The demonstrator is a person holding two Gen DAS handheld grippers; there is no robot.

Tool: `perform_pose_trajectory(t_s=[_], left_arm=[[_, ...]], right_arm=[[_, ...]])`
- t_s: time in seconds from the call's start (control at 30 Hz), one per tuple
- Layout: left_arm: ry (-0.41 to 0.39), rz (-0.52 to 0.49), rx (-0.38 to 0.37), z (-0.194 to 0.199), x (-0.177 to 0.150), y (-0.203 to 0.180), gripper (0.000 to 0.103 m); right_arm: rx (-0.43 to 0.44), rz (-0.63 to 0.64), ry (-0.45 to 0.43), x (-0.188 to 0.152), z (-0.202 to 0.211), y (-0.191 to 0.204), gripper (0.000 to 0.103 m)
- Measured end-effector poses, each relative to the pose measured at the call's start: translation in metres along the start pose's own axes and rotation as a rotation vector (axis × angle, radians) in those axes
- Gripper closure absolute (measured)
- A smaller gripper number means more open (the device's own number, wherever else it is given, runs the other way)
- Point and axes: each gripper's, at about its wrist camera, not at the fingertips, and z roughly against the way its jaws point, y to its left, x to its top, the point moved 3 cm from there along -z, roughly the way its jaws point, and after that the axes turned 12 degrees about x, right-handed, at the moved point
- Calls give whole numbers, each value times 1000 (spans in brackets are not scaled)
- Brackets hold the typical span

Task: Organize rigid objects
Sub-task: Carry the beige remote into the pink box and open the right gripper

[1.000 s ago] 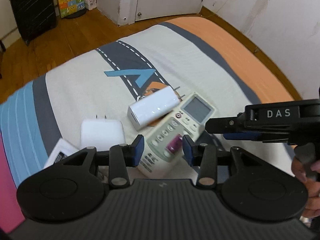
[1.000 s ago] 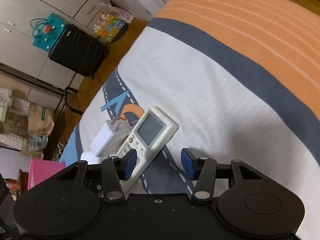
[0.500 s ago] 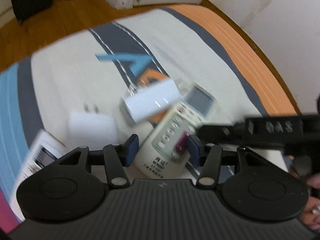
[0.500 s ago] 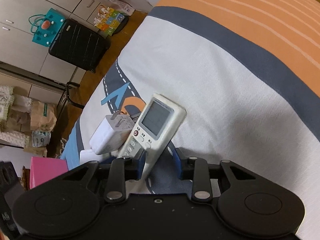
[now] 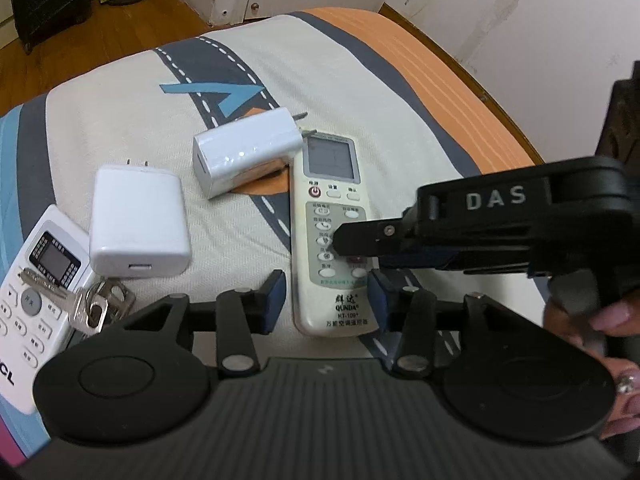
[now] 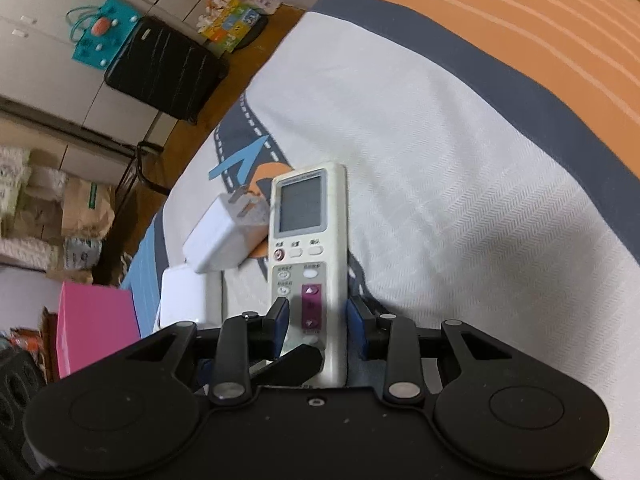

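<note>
A cream QUNDA remote (image 5: 330,216) lies on the bed, screen end away from me. My right gripper (image 6: 316,322) is shut on its lower part; the remote (image 6: 308,248) fills the gap between the blue pads. In the left wrist view the right gripper (image 5: 480,232) reaches in from the right over the buttons. My left gripper (image 5: 327,300) is open, its pads either side of the remote's near end, not pressing it. A white charger (image 5: 246,152) rests against the remote's top left. A flatter white charger (image 5: 138,222) lies further left.
A white TCL remote (image 5: 36,292) with keys (image 5: 94,304) on it lies at the left edge of the bed. The bed sheet (image 5: 360,92) has a road print and an orange band on the right. A pink box (image 6: 94,326) and a black suitcase (image 6: 164,68) stand on the floor.
My right gripper has closed onto the cream remote and turned it from slanted to straight. My left gripper has shifted so its open pads flank the remote's near end.
</note>
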Motion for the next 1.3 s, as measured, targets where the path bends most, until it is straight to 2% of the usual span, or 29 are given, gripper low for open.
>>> perform_pose_trajectory(t_s=[0.23,0.3,0.63,0.83,1.1,1.3], left_arm=[[-48,-50,7,-7,6,-8,56],[-47,-66,1,-5,2,-11,56],[-45,-121,-10,27,-16,-20,56],[-72,-165,24,73,-32,-17,56],[-109,-148,60,140,-58,-2,56],[-127,-98,104,188,-75,17,56]], right_arm=[[56,8,-26,2,-9,-4,60],[40,57,-25,-3,-9,1,59],[30,43,-35,-27,14,11,60],[80,123,-35,-55,32,37,60],[174,258,-35,-92,57,81,65],[185,382,-6,-121,64,128,66]])
